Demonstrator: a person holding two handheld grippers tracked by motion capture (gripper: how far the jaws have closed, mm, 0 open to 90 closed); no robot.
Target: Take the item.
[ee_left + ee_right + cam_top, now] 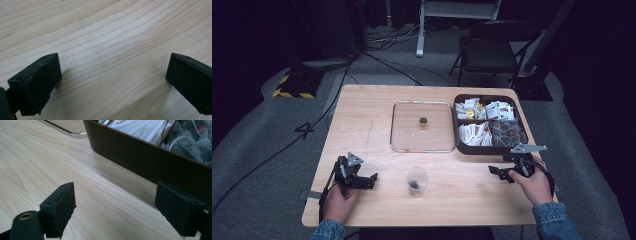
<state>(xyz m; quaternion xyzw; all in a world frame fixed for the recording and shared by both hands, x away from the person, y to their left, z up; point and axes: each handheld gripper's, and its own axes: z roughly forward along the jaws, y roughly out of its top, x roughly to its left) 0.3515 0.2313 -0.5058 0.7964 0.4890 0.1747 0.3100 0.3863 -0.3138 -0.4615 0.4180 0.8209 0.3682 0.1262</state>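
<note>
A clear plastic cup (416,181) with something dark at its bottom stands near the table's front edge, between my two hands. My left gripper (371,179) rests low on the wood to the cup's left, open and empty; in its own view the left gripper (113,82) has bare table between its jaws. My right gripper (495,172) lies to the cup's right, open and empty, just in front of the dark brown tray (487,149). In its own view the right gripper (120,205) faces the tray wall (140,157).
The tray holds white sachets (484,110) and dark tea bags (506,132) in compartments. A clear glass lid (402,127) with a small brass knob (423,121) lies flat left of the tray. A folding chair (489,50) and cables stand beyond the table.
</note>
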